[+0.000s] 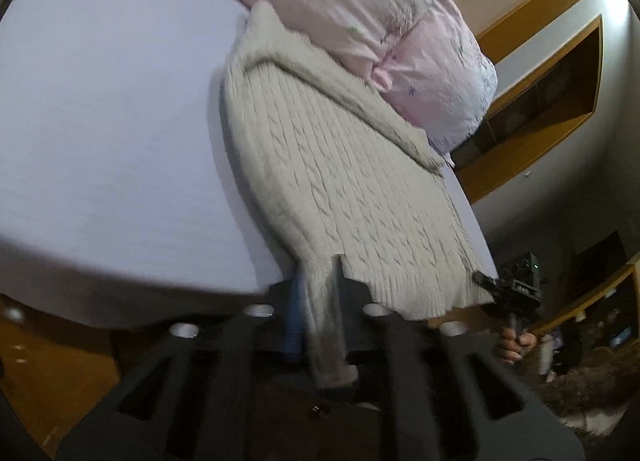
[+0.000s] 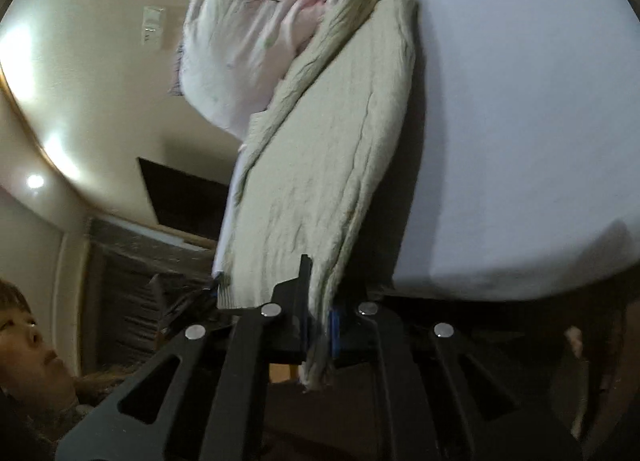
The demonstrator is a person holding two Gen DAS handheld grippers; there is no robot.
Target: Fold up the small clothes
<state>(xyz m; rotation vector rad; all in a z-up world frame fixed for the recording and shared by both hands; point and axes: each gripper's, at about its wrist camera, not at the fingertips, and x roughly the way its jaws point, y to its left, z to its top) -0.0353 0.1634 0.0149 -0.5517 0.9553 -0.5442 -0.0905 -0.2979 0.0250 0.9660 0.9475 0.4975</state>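
A cream cable-knit sweater (image 1: 340, 165) lies stretched over the near part of a bed with a pale lilac sheet (image 1: 100, 121). My left gripper (image 1: 320, 285) is shut on one corner of its ribbed hem. The right gripper (image 1: 516, 285) shows in the left wrist view at the other hem corner. In the right wrist view the sweater (image 2: 320, 149) runs up from my right gripper (image 2: 318, 313), which is shut on its hem; cloth hangs below the jaws. The left gripper (image 2: 212, 289) shows there at the far corner.
A pink pillow (image 1: 360, 13) lies on the sweater's far end, also in the right wrist view (image 2: 240, 41). Wooden shelves (image 1: 560, 93) stand beyond the bed. A dark screen (image 2: 180, 197) hangs on the wall. A person's face (image 2: 24, 349) is at lower left.
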